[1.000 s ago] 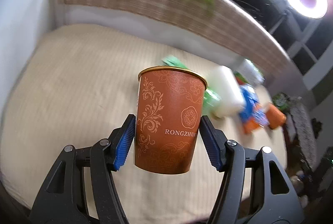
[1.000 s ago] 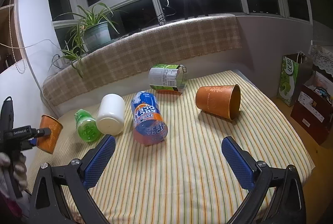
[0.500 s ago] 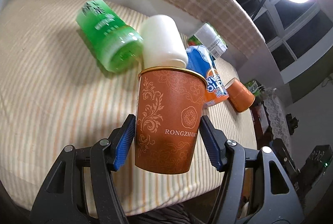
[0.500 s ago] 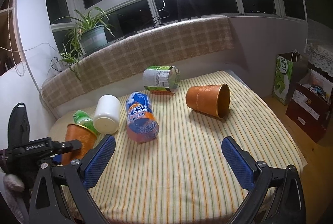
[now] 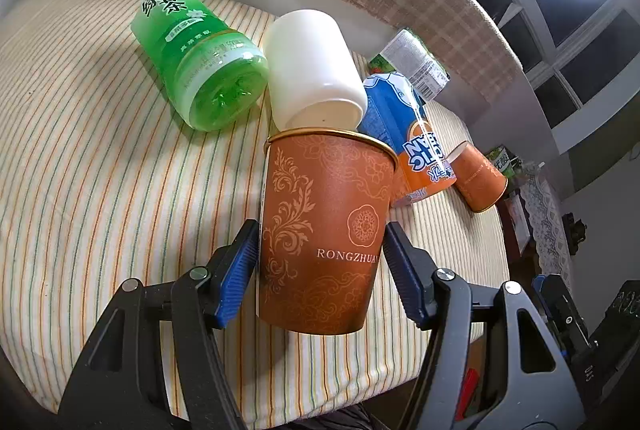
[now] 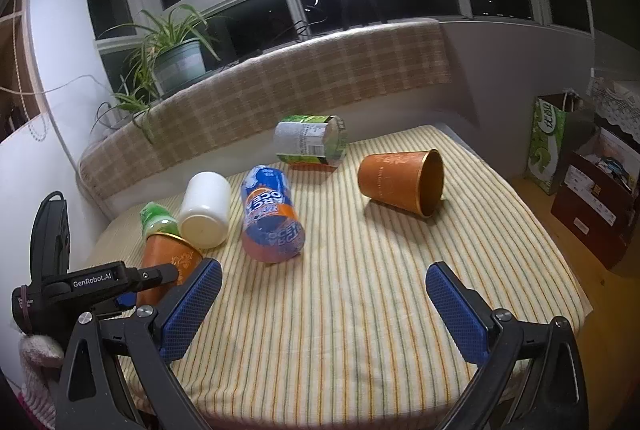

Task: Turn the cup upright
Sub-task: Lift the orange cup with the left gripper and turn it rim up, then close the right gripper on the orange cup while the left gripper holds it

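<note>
My left gripper (image 5: pixel 320 262) is shut on an orange paper cup (image 5: pixel 326 230) with a gold rim and "RONGZHUA" print. It holds the cup upright, mouth up, just above the striped cloth (image 5: pixel 100 190) near its front edge. The same cup (image 6: pixel 168 262) and left gripper (image 6: pixel 120 282) show at the left of the right wrist view. A second orange cup (image 6: pixel 400 182) lies on its side at the far right, also seen in the left wrist view (image 5: pixel 478 182). My right gripper (image 6: pixel 320 310) is open and empty above the cloth's near edge.
Lying on the cloth: a green tea bottle (image 5: pixel 196 58), a white cup (image 5: pixel 312 66), a blue-orange bottle (image 5: pixel 408 134), a green-labelled can (image 6: pixel 312 144). A plaid backrest (image 6: pixel 300 86) runs behind. Bags and boxes (image 6: pixel 592 170) stand on the floor at right.
My left gripper has carried the upright cup down and toward the bottles, close over the cloth. The right gripper has stayed open and shifted only slightly.
</note>
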`<move>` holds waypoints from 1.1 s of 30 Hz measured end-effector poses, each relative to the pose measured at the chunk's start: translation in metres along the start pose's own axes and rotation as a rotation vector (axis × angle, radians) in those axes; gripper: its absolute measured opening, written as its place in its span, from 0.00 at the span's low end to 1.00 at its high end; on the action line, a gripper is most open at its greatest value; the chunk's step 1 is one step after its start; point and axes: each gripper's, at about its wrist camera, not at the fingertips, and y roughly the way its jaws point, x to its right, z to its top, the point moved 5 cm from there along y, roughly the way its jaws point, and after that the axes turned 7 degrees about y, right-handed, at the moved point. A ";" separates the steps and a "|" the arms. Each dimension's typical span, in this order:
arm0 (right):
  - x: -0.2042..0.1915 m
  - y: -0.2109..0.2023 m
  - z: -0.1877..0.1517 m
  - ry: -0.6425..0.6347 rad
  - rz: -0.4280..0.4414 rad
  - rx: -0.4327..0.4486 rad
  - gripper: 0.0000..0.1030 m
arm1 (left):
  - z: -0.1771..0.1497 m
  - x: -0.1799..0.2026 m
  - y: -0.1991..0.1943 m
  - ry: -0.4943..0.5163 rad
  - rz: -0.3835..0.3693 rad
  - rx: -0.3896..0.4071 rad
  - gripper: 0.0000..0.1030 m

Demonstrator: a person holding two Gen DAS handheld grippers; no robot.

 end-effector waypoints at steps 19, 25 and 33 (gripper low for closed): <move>-0.044 0.041 0.002 0.112 0.231 -0.215 1.00 | -0.005 -0.008 -0.063 0.152 0.152 0.143 0.76; -0.065 0.069 -0.003 0.148 0.294 -0.336 0.94 | -0.019 -0.026 -0.088 0.158 0.201 0.163 0.76; -0.081 0.105 -0.010 0.231 0.347 -0.482 0.83 | -0.042 -0.051 -0.113 0.102 0.225 0.169 0.76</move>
